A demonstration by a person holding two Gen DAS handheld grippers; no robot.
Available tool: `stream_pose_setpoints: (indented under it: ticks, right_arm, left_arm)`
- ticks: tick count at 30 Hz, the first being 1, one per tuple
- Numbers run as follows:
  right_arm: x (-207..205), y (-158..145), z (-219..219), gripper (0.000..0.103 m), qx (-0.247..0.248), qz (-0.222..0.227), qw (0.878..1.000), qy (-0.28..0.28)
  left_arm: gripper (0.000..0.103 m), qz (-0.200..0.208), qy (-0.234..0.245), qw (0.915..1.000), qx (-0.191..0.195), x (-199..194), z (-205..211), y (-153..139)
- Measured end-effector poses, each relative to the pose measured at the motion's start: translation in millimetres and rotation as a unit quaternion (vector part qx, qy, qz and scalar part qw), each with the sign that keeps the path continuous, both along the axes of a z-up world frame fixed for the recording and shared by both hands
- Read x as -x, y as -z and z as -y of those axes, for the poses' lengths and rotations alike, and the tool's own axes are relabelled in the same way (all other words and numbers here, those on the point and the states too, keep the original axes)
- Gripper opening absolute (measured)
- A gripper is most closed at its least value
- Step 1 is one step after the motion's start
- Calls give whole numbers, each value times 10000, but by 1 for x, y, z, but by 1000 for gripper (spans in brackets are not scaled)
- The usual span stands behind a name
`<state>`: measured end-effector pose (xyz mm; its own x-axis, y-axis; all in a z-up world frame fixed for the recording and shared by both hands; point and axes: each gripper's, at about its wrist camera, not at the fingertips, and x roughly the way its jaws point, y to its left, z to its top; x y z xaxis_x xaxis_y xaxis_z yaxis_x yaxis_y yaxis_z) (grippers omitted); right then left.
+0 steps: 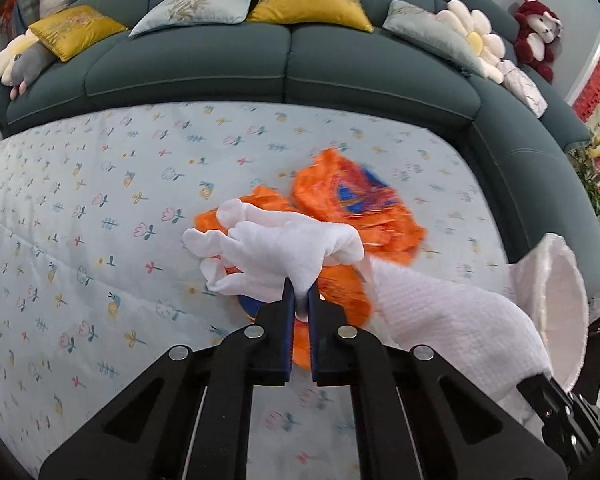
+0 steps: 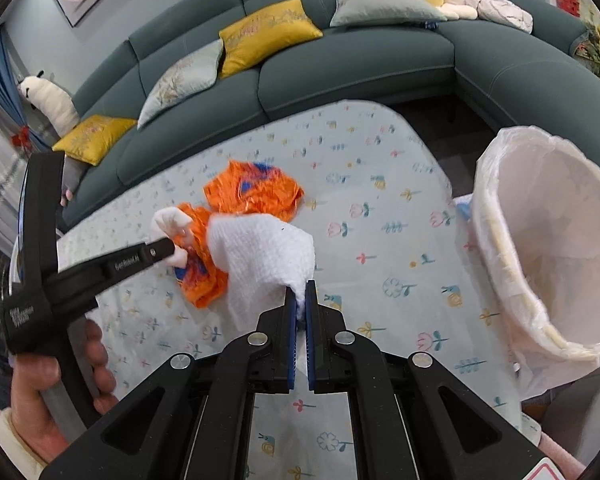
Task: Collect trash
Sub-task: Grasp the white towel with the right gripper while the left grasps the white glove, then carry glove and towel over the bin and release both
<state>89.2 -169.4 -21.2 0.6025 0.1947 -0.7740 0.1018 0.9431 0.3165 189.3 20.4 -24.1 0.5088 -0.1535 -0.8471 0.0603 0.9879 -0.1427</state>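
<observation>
My left gripper (image 1: 300, 300) is shut on a crumpled white tissue (image 1: 276, 248), held just above an orange wrapper (image 1: 340, 296) on the floral tablecloth. A second, larger orange wrapper (image 1: 352, 204) lies behind it. In the right wrist view my right gripper (image 2: 300, 300) is shut on a white paper towel (image 2: 260, 252) that hangs over the table. To its left in that view, the left gripper (image 2: 170, 247) holds the tissue (image 2: 168, 218) by the orange wrappers (image 2: 252, 192). The paper towel (image 1: 452, 316) also shows in the left wrist view.
A bin with a white liner (image 2: 540, 240) stands at the table's right edge, its mouth tilted toward me. The table (image 2: 380, 240) has a floral cloth. A teal sofa (image 1: 284, 60) with cushions wraps around behind. A person's hand (image 2: 52, 380) grips the left tool.
</observation>
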Motion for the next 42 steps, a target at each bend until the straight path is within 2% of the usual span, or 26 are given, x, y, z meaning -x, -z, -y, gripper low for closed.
stream_pose_setpoints:
  ticks: [7, 14, 23, 30, 37, 40, 42]
  right_arm:
    - [16, -28, 30, 4, -41, 309, 9993, 226]
    - [33, -50, 71, 4, -14, 562, 9970, 528]
    - [55, -61, 139, 4, 39, 722, 9921, 1020]
    - [70, -57, 194, 4, 142, 736, 9866, 1449]
    - [80, -48, 229, 4, 171, 675, 9827, 1716]
    - [83, -43, 237, 4, 178, 632, 9819, 1777]
    - [84, -40, 241, 4, 176, 601, 9816, 1806]
  left_arm:
    - [6, 204, 371, 9990, 142, 21, 41, -32]
    - [6, 303, 813, 9961, 132, 41, 98, -50]
    - [6, 336, 1515, 9879, 60, 65, 180, -56]
    - [6, 323, 2076, 9777, 47, 78, 239, -54]
    - [6, 155, 2487, 9684, 100, 86, 285, -41]
    - [10, 131, 2597, 9655, 106, 90, 299, -37]
    - [32, 143, 2586, 9659, 44, 90, 302, -36]
